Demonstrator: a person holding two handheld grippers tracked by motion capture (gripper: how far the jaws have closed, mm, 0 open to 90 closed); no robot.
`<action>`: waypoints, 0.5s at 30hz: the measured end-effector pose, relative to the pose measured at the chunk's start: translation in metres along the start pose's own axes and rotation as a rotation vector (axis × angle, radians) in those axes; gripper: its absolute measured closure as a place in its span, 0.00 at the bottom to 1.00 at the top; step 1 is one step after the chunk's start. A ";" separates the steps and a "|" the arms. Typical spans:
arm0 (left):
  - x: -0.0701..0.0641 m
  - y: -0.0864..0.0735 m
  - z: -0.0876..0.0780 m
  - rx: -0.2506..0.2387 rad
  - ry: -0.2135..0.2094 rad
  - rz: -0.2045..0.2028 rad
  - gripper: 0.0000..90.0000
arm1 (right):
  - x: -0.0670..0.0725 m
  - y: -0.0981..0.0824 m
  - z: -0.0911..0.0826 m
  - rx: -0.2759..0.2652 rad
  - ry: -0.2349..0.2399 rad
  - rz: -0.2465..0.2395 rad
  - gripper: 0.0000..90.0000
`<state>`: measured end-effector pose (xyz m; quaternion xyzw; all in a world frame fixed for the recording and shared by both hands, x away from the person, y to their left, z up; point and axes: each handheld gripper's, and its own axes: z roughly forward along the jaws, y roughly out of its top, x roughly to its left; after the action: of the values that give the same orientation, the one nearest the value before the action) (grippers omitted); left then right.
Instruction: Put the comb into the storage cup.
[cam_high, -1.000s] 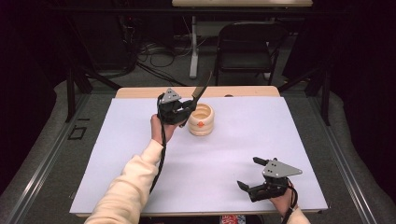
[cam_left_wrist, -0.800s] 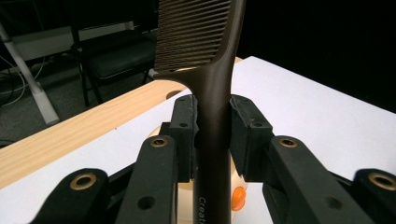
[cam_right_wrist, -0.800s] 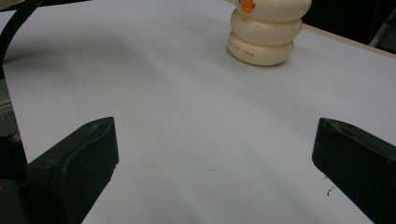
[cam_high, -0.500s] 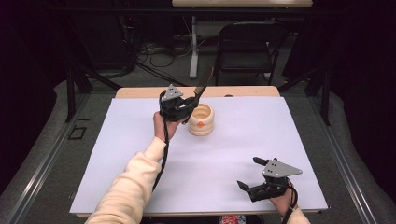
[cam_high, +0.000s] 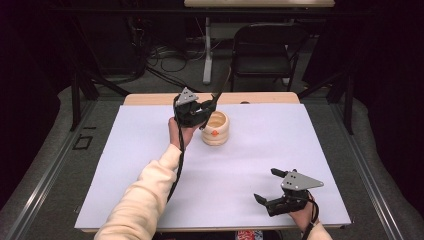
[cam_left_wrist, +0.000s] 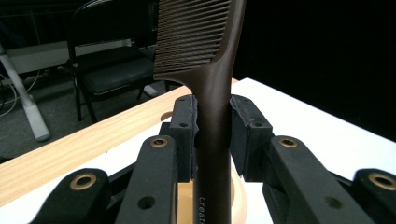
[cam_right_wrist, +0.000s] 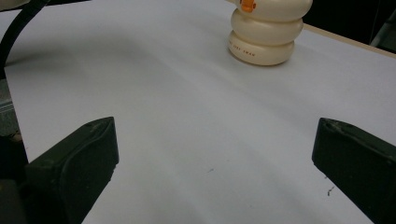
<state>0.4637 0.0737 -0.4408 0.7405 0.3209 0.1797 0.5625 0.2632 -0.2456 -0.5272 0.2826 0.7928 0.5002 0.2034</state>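
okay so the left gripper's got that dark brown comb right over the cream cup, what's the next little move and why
Probably lower it, handle first. The left gripper clamps the dark brown plastic comb upright by its handle, directly above the open mouth of the cream ribbed cup, so a short descent should seat it.

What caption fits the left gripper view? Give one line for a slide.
Left gripper clamps a dark brown comb upright by its handle above a cream holder.
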 end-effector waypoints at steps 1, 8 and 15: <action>0.000 0.000 0.001 -0.003 -0.002 -0.002 0.80 | 0.000 0.000 0.000 0.000 0.001 0.001 0.00; 0.000 0.005 0.005 -0.030 -0.019 -0.009 0.80 | 0.000 0.000 0.000 0.000 0.001 0.001 0.00; -0.002 0.007 0.011 -0.037 -0.020 -0.007 0.80 | 0.000 0.000 0.000 -0.001 0.000 0.000 0.00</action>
<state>0.4712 0.0636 -0.4375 0.7305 0.3144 0.1763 0.5800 0.2630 -0.2458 -0.5271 0.2825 0.7926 0.5006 0.2033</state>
